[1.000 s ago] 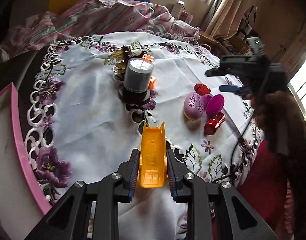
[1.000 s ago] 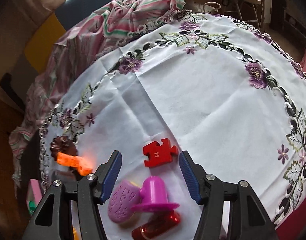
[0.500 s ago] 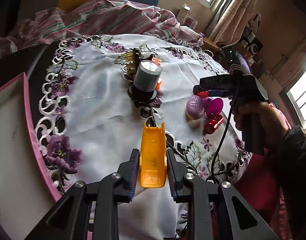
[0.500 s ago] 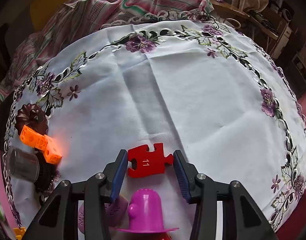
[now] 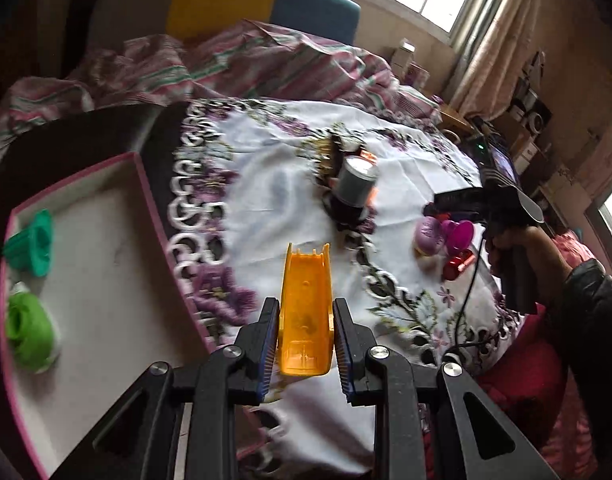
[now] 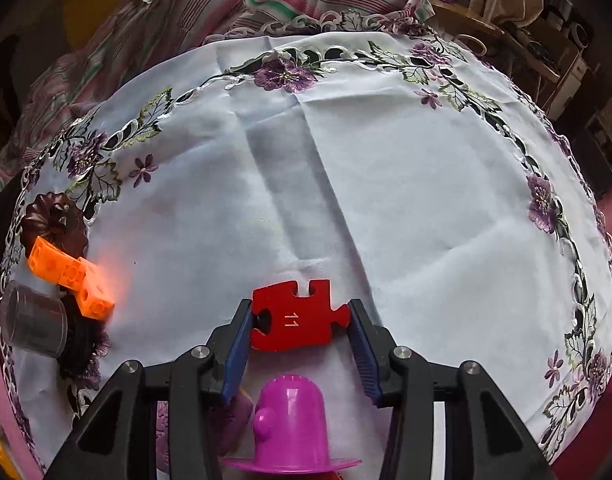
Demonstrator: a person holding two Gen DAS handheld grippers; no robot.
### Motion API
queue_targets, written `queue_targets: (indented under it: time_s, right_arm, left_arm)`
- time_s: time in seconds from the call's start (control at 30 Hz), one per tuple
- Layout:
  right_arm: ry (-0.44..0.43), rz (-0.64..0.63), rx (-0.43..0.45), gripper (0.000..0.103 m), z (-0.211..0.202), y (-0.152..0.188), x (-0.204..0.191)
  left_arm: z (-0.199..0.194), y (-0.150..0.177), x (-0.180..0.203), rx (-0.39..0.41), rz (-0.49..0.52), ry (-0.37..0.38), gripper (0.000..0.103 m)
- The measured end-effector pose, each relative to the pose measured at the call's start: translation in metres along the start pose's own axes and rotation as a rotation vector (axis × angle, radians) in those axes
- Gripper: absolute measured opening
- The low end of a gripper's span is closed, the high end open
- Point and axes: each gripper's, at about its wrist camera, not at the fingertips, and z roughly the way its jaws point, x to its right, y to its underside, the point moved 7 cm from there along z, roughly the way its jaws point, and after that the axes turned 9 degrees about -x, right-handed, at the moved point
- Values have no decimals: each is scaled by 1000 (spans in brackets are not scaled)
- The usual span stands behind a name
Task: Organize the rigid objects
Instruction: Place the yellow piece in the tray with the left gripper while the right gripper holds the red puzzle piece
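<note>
My left gripper [image 5: 306, 320] is shut on a yellow plastic channel piece [image 5: 306, 292], held above the table's near edge beside the pink-rimmed tray [image 5: 146, 184]. My right gripper [image 6: 300, 316] points steeply down at the white embroidered tablecloth [image 6: 385, 180]. Its pads press both sides of a flat red puzzle piece [image 6: 294, 320] marked 11, which lies on the cloth. In the left wrist view the right gripper [image 5: 445, 202] shows at the right, held by a hand over the purple egg [image 5: 429, 234].
Two green toys [image 5: 30, 246] [image 5: 26, 332] lie in the tray. A magenta hat-shaped cup [image 6: 292, 412] sits just behind the right fingers. Orange bricks [image 6: 70, 276], a brown fluted mould [image 6: 52, 220] and a clear cylinder [image 6: 32, 320] cluster at the left. A red shiny piece [image 5: 455, 266] lies nearby.
The right gripper came down over the red puzzle piece and its jaws narrowed onto it. The left gripper carried the yellow piece up and left, bringing the tray into view.
</note>
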Motion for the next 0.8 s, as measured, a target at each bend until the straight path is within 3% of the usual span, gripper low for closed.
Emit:
queue_targets:
  time_s: [0.8]
  right_arm:
    - [40,-25,22,46,-2,2,0]
  left_arm:
    - [-31,31,-68,22,-139,-121,27]
